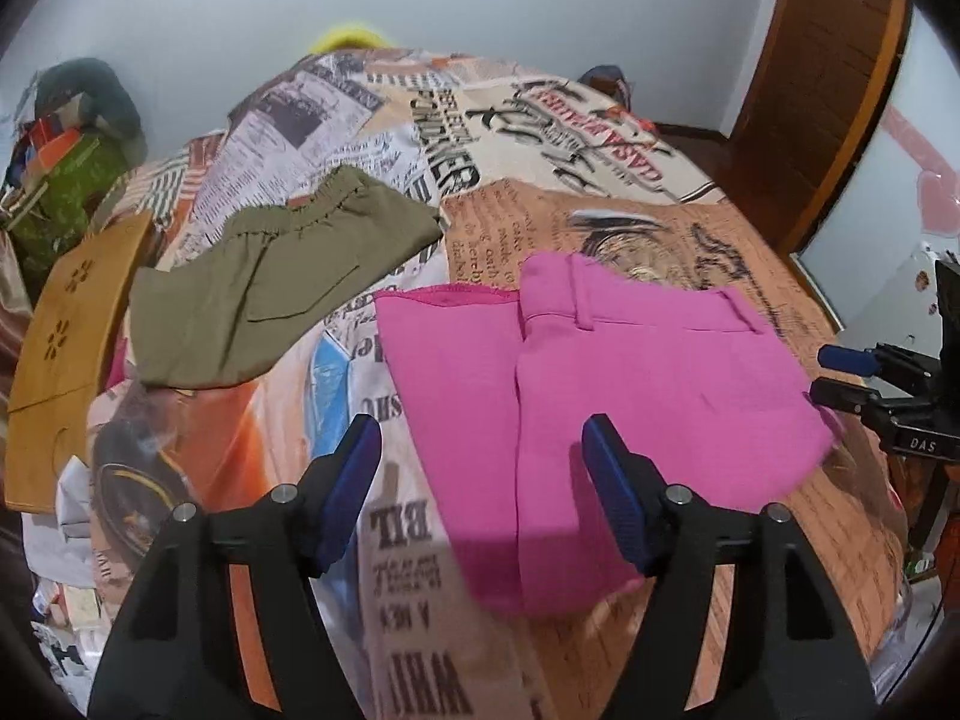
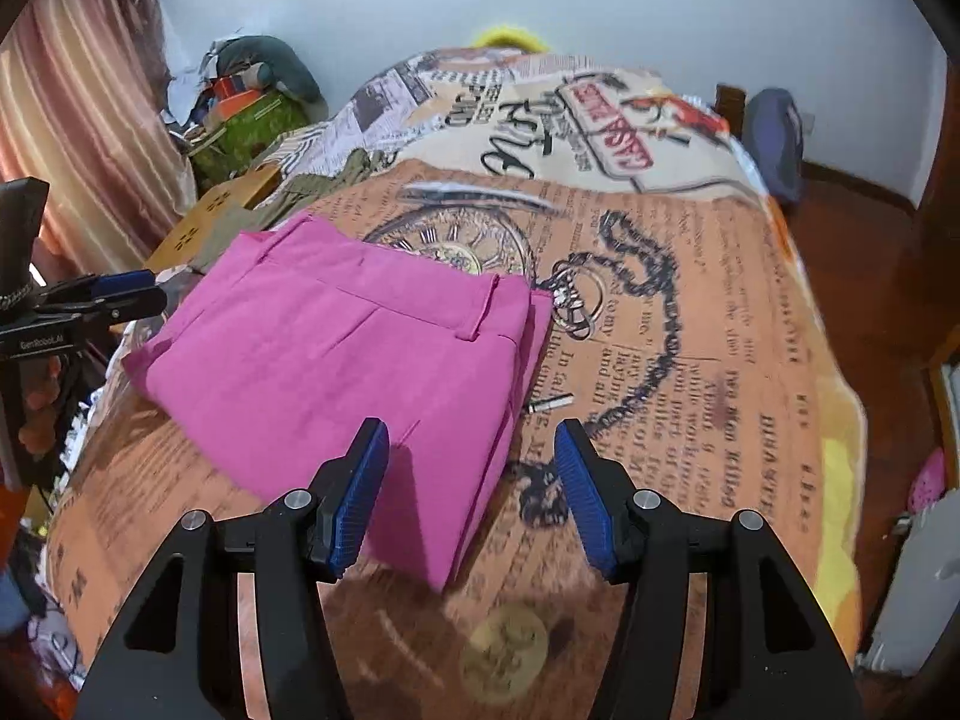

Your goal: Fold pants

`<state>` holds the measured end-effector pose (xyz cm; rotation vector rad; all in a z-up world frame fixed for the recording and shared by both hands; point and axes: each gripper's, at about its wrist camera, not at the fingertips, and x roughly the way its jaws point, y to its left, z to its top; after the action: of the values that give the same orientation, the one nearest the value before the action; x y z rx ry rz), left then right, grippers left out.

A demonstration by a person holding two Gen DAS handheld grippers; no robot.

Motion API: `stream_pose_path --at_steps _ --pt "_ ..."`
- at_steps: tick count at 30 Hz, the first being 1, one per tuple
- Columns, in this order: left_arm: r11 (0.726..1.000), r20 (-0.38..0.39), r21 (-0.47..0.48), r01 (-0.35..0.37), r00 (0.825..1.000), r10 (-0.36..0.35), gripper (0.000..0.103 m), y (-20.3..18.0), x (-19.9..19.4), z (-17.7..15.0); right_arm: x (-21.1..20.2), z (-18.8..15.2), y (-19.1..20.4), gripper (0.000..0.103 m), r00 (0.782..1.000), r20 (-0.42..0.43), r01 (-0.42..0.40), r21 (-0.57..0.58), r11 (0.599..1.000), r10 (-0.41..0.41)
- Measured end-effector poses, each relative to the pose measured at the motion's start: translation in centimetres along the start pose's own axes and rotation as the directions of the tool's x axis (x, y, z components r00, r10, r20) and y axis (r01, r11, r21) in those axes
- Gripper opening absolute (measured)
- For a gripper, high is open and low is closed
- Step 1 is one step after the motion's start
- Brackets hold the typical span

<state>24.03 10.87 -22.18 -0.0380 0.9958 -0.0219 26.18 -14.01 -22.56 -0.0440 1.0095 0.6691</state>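
Pink pants (image 1: 606, 372) lie folded on the bed with the printed newspaper blanket (image 1: 540, 138); they also show in the right wrist view (image 2: 354, 360), waistband toward the far side. My left gripper (image 1: 483, 438) is open and empty, hovering above the pants' near left edge. My right gripper (image 2: 471, 441) is open and empty, above the pants' near right edge. Each gripper shows in the other's view: the right one at the right edge (image 1: 840, 378), the left one at the left edge (image 2: 132, 294).
Folded olive-green pants (image 1: 270, 276) lie on the bed to the left of the pink ones. Mustard-yellow pants (image 1: 66, 360) lie at the bed's left edge. Clutter (image 2: 252, 102) is piled by the curtain. A wooden door (image 1: 828, 90) stands at the right.
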Motion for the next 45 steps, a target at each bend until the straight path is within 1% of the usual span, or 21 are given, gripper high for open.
stream_pose_path --at_steps 1,4,6,9,13,16,19,25,26,28,31,33,35,37,38,39,45 --pt "1.0 -0.013 -0.005 0.0 1.0 0.0 0.069 0.0 0.6 0.1 0.7 0.2 -0.2 0.054 1.0 -0.015 -0.005 0.008 1.0 0.005" --pt "0.998 -0.056 -0.046 0.036 0.998 -0.038 0.069 0.5 2.4 0.1 1.9 0.5 -0.7 0.054 0.999 -0.037 -0.034 0.014 0.999 0.034" --pt "0.996 -0.07 -0.074 0.056 0.996 -0.062 0.071 0.8 3.0 0.2 2.3 0.7 -1.0 0.054 0.998 -0.041 -0.043 0.015 0.999 0.044" --pt "0.993 -0.081 -0.09 0.077 0.993 -0.084 0.072 1.0 3.7 0.6 2.8 1.0 -1.4 0.054 0.998 -0.03 -0.06 0.021 0.998 0.06" --pt "0.991 -0.094 -0.09 0.103 0.989 -0.112 0.072 0.8 4.8 1.0 3.7 1.1 -2.2 0.054 0.994 -0.038 -0.104 0.07 0.992 0.107" --pt "0.991 -0.088 -0.074 0.115 0.989 -0.121 0.071 0.6 5.4 1.4 4.0 1.4 -2.8 0.054 0.993 -0.035 -0.112 0.094 0.989 0.116" --pt "0.988 -0.084 -0.077 0.134 0.987 -0.14 0.068 0.6 5.8 1.7 4.2 1.8 -3.1 0.054 0.992 -0.039 -0.112 0.09 0.99 0.116" --pt "0.986 -0.081 -0.065 0.156 0.984 -0.161 0.056 0.4 6.4 2.2 4.9 2.6 -3.3 0.053 0.99 -0.048 -0.125 0.083 0.989 0.129" --pt "0.985 -0.079 -0.066 0.162 0.983 -0.167 0.054 0.4 6.5 2.3 5.0 2.7 -3.3 0.051 0.991 -0.045 -0.125 0.083 0.989 0.129" --pt "0.982 -0.075 -0.07 0.174 0.981 -0.179 0.051 0.4 6.6 2.3 5.2 2.9 -3.4 0.047 0.989 -0.039 -0.137 0.091 0.986 0.141" --pt "0.978 -0.075 -0.077 0.191 0.978 -0.197 0.042 0.4 6.8 2.6 5.6 3.4 -3.9 0.039 0.987 -0.031 -0.152 0.114 0.982 0.156" --pt "0.976 -0.075 -0.082 0.203 0.975 -0.209 0.033 0.3 6.9 2.8 5.6 3.5 -3.9 0.03 0.988 -0.021 -0.151 0.123 0.981 0.155" --pt "0.976 -0.07 -0.075 0.203 0.976 -0.209 0.028 0.1 6.9 2.9 5.3 3.7 -3.9 0.024 0.989 -0.007 -0.144 0.125 0.982 0.146" --pt "0.98 -0.058 -0.061 0.188 0.98 -0.191 0.019 -0.2 6.6 3.0 5.1 3.9 -3.7 0.019 0.991 0.004 -0.133 0.113 0.985 0.134" --pt "0.984 -0.051 -0.051 0.17 0.984 -0.172 0.011 -0.4 6.5 3.1 4.8 4.1 -3.6 0.015 0.992 0.012 -0.126 0.103 0.987 0.125" --pt "0.987 -0.045 -0.039 0.154 0.987 -0.155 0.01 -0.5 6.2 3.1 4.5 4.1 -3.4 0.013 0.993 0.023 -0.12 0.093 0.988 0.119" --pt "0.989 -0.01 -0.039 0.142 0.99 -0.143 0.009 -0.6 4.3 3.6 2.5 5.1 -2.4 0.01 0.993 0.066 -0.102 0.054 0.993 0.098"
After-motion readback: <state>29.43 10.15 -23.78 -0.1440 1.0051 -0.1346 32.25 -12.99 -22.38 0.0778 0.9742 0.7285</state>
